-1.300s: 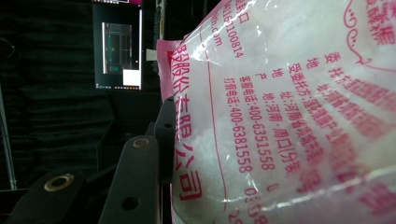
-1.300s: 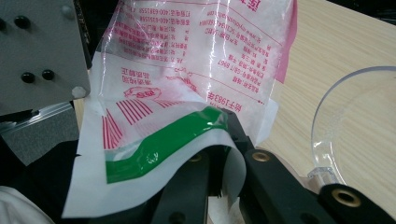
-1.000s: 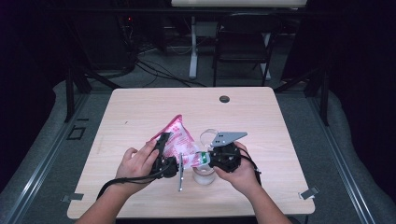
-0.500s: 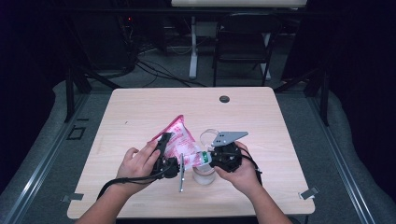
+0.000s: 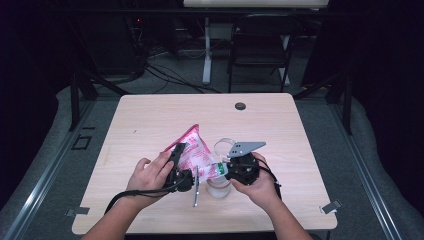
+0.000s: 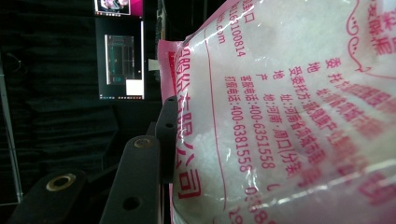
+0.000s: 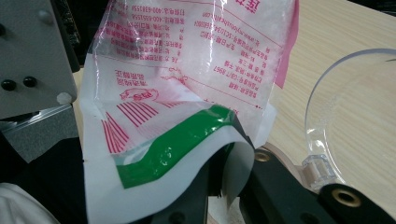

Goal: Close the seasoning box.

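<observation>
So both tools are hanging onto this pink-and-clear plastic bag (image 5: 192,150) full of white granules, which is sitting up off the bench (image 5: 150,115) around the middle, a bit toward the near edge. The left tool (image 5: 181,167) is clamping the bag's left side with its jaws partly closed around the bulk of it; in the left gripper view the film is bulging right against the black jaw. The right tool (image 5: 231,169) is pinching the green-and-white corner of the bag, jaws fully shut on the thin film. A clear glass jar (image 5: 219,186) is standing right under that corner, and its round clear lid (image 5: 226,147) is lying just beyond.

My guess on handling: it's floppy, slick film with loose, shifting weight inside, so it's going to sag and slide. Gripping the flat sealed edges or corners looks safer than squeezing the belly, and the film could tear if yanked.

Writing: red Chinese print, plus phone numbers I can read as 400-6351558 and 400-6381558, and a partial string ending 0100814.
</observation>
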{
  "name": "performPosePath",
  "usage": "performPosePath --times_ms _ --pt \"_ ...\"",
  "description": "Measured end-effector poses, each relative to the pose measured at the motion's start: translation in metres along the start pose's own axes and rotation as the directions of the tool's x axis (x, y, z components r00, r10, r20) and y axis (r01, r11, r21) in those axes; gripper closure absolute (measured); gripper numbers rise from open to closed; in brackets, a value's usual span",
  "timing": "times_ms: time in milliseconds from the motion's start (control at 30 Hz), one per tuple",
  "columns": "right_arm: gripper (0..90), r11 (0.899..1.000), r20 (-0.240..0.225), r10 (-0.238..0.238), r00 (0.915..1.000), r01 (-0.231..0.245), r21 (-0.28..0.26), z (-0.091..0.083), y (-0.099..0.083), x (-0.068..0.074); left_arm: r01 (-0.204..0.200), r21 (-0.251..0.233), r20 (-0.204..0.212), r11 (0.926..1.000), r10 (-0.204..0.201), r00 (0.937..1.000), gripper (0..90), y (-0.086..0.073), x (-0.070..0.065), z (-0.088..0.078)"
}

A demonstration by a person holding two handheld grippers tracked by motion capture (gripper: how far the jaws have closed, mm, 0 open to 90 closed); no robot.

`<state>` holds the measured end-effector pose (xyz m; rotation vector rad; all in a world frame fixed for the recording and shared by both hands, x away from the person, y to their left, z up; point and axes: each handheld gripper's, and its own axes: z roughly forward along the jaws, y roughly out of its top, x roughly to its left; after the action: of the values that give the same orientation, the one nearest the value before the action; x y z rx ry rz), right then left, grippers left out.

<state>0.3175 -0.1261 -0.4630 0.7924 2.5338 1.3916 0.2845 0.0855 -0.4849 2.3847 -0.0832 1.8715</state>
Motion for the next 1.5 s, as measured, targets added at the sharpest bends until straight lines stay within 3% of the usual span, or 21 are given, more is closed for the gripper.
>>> performPosePath --times_ms 1267,1500 --pt "90.0 1.0 0.003 0.008 1.0 -0.008 0.001 0.002 -0.0027 -0.0036 -0.018 -0.003 -0.005 0.9998 0.018 0.9998 63.2 0.0017 0.0015 -0.0009" --pt "90.0 1.0 0.002 0.01 0.9999 -0.01 0.0 0.0021 -0.0027 -0.0035 -0.033 -0.018 -0.028 0.9993 0.032 0.9991 63.3 0.0019 0.0025 -0.0011"
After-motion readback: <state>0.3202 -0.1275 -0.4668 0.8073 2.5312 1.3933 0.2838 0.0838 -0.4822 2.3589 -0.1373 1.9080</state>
